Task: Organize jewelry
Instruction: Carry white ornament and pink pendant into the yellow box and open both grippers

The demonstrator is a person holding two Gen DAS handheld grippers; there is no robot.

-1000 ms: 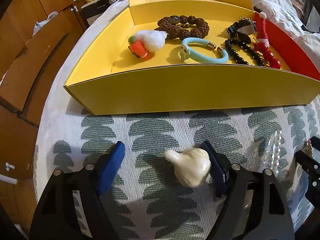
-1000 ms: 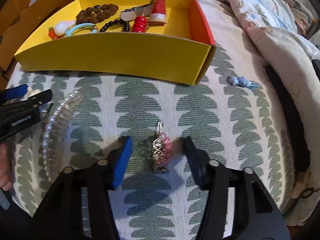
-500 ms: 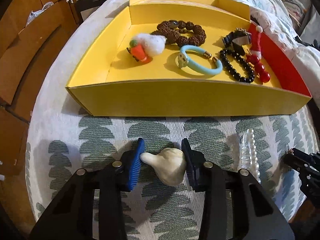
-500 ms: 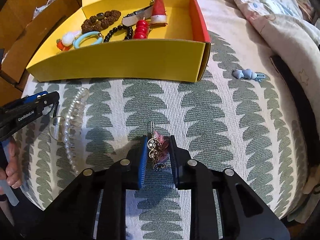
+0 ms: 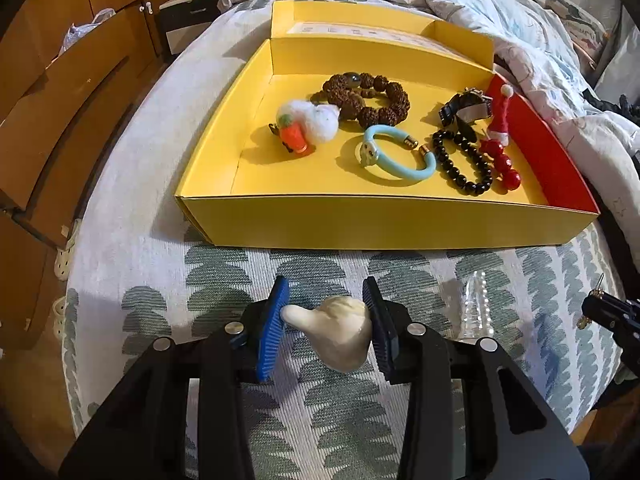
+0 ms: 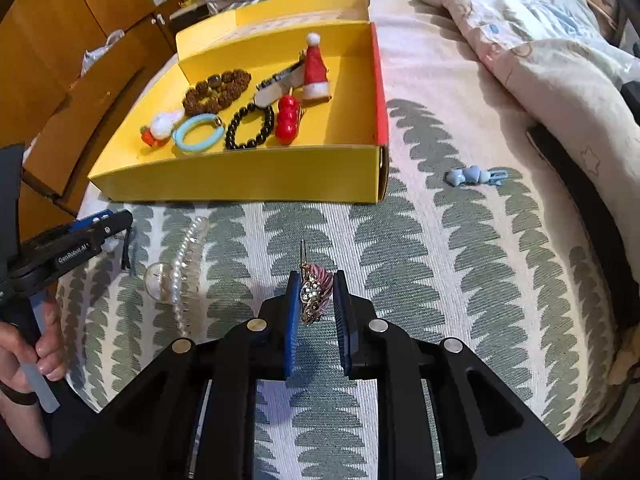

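My left gripper (image 5: 326, 304) is shut on a cream gourd-shaped charm (image 5: 336, 332) and holds it above the patterned cloth, in front of the yellow box (image 5: 380, 220). My right gripper (image 6: 316, 292) is shut on a pink and gold rhinestone brooch (image 6: 314, 292), lifted off the cloth. The box (image 6: 240, 176) holds a brown bead bracelet (image 5: 370, 98), a light blue bangle (image 5: 396, 156), a black bead bracelet (image 5: 464, 164), red beads (image 5: 504, 164), a Santa hat clip (image 6: 314, 68) and a carrot charm (image 5: 296, 138).
A pearl hair claw (image 6: 184, 268) lies on the cloth left of my right gripper; it also shows in the left wrist view (image 5: 474, 304). A blue heart hair clip (image 6: 476, 176) lies right of the box. Rumpled bedding (image 6: 540, 40) is at the right, wooden drawers (image 5: 52, 120) at the left.
Both grippers closed from open onto their items, the left on the cream charm and the right on the brooch, then lifted them off the cloth and drew back a little.
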